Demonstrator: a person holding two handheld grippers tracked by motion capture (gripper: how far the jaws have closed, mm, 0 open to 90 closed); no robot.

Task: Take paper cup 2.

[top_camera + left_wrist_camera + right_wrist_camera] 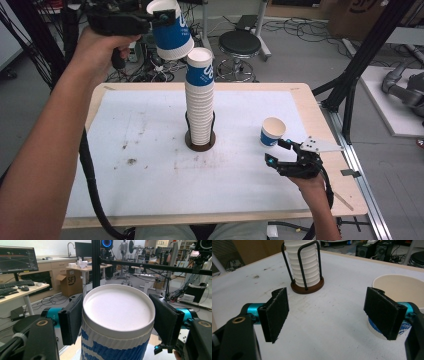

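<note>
My left gripper (167,21) is raised high at the back left, shut on a blue-and-white paper cup (173,36). That cup is tilted, mouth down, just above and left of the top of a tall cup stack (200,100). In the left gripper view the cup's white base (117,308) sits between the pads (71,320). The stack (304,265) stands in a black wire holder on a round brown base (201,145). A single upright cup (273,131) stands at the right. My right gripper (278,151) is open just in front of that cup (398,287).
A white mat (145,160) covers the wooden table (320,125), with dirt marks on its left half. Beyond the far edge are a black stool (240,44), floor cables and black frame legs (350,85).
</note>
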